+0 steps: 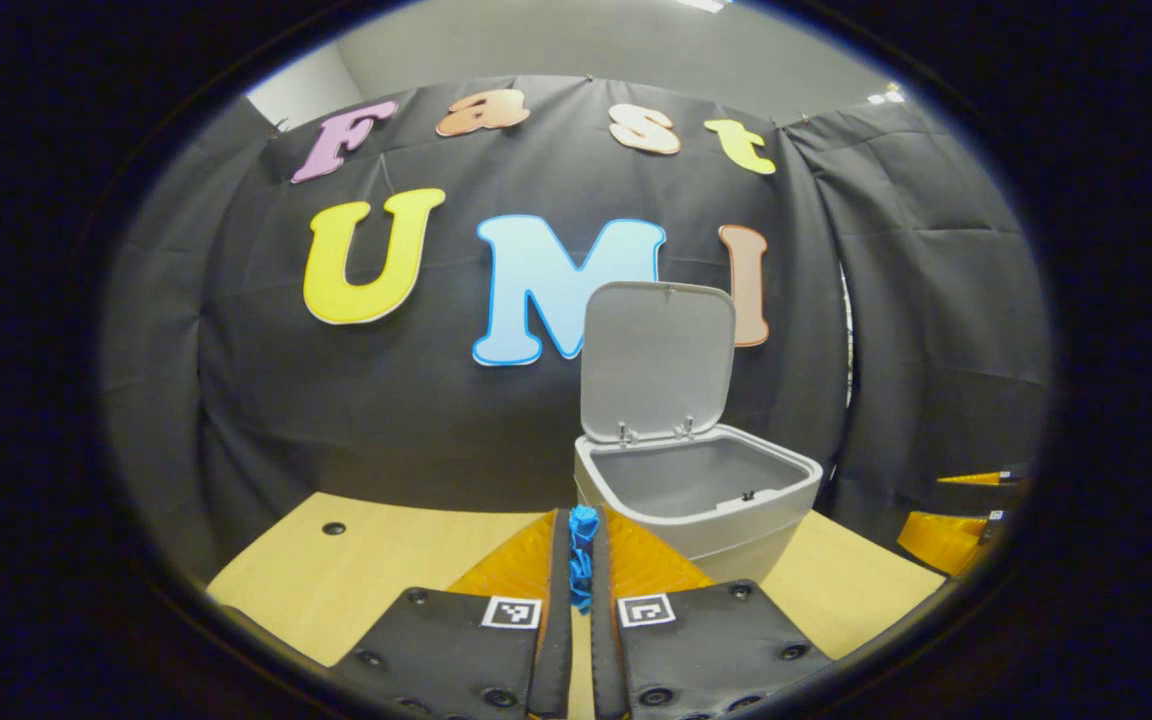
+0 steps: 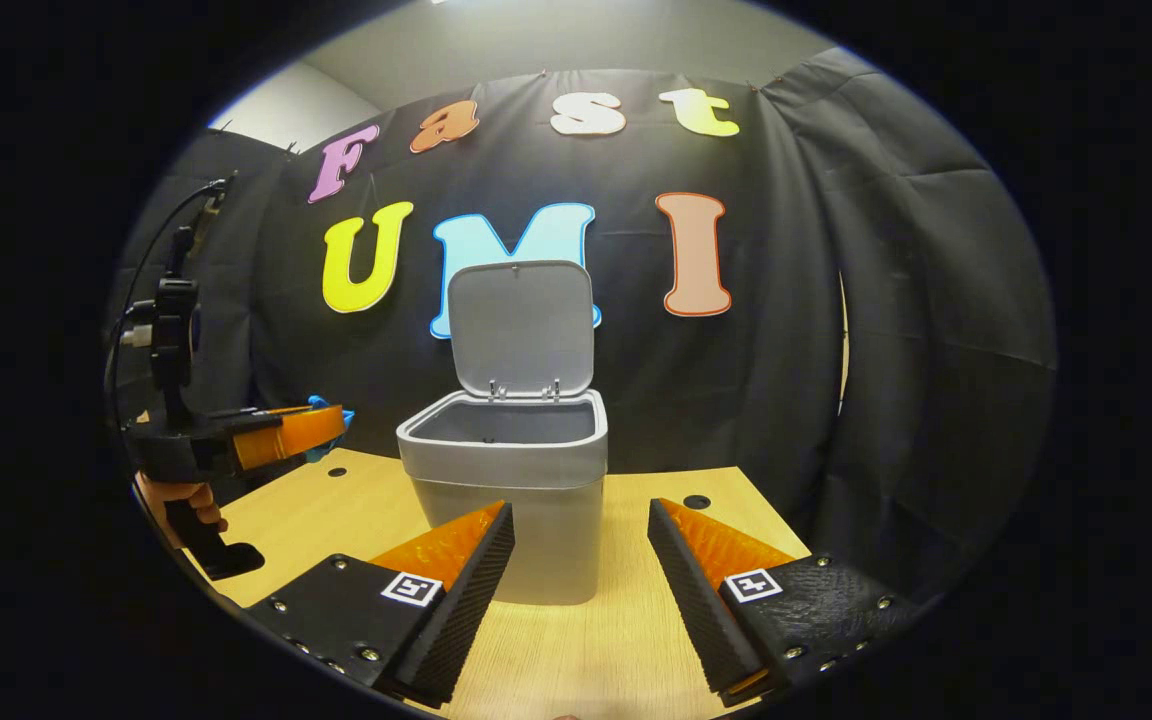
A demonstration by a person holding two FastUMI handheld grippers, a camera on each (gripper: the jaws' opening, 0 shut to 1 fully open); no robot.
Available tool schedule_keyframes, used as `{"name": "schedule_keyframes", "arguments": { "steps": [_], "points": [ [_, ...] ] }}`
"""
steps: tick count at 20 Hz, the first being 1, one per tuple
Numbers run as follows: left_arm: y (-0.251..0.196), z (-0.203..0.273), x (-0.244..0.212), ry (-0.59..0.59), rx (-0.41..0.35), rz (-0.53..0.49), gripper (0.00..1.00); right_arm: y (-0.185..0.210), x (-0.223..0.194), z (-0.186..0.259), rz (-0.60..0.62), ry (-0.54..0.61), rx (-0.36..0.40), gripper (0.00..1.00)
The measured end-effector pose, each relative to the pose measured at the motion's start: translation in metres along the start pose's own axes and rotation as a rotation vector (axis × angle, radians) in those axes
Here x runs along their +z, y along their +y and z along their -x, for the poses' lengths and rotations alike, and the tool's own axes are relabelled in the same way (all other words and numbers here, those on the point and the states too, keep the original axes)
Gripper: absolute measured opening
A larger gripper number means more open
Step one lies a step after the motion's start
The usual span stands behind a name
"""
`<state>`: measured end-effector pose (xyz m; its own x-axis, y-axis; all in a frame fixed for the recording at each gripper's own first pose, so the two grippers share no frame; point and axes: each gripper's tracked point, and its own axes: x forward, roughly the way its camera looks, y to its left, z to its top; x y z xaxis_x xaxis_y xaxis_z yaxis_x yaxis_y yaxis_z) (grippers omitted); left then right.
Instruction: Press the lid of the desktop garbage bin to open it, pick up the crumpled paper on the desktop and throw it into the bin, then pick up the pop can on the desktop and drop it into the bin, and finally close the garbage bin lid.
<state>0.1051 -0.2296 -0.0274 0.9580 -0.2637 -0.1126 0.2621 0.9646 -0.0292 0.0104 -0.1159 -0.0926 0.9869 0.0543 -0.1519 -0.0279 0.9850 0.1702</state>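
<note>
The grey desktop bin (image 1: 701, 510) stands on the wooden table with its lid (image 1: 656, 360) swung up and upright, the inside bare as far as I see. My left gripper (image 1: 583, 522) is shut on a blue crumpled paper (image 1: 582, 560), held above the table just left of and in front of the bin. In the right gripper view the bin (image 2: 511, 500) and its raised lid (image 2: 521, 325) are straight ahead. The left gripper (image 2: 334, 420) hovers to the bin's left with the blue paper (image 2: 321, 404) at its tips. My right gripper (image 2: 581, 510) is open, close in front of the bin.
The wooden table (image 2: 626, 620) runs under both grippers, with small dark holes (image 2: 696, 501) near the back. A hand (image 2: 181, 497) holds the left gripper's handle at the left. Black cloth walls close in behind and to the right of the bin.
</note>
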Motion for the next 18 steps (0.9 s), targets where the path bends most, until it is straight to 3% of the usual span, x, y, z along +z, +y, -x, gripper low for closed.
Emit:
{"name": "schedule_keyframes", "arguments": {
  "steps": [5, 11, 15, 18],
  "points": [
    [-0.024, -0.035, 0.018, -0.04, -0.048, -0.012, 0.16, -0.004, -0.004, -0.002, 0.006, 0.006, -0.018, 0.87],
    [-0.052, -0.072, 0.018, -0.044, -0.138, -0.051, 0.16, -0.012, -0.003, 0.003, -0.015, 0.019, -0.109, 0.87],
    [-0.066, -0.09, 0.005, -0.015, -0.196, -0.033, 0.24, -0.015, -0.004, 0.008, -0.005, 0.031, -0.168, 0.88],
    [-0.065, -0.101, -0.004, -0.001, -0.21, -0.038, 0.43, -0.013, -0.008, 0.015, -0.012, 0.046, -0.2, 0.87]
  ]
}}
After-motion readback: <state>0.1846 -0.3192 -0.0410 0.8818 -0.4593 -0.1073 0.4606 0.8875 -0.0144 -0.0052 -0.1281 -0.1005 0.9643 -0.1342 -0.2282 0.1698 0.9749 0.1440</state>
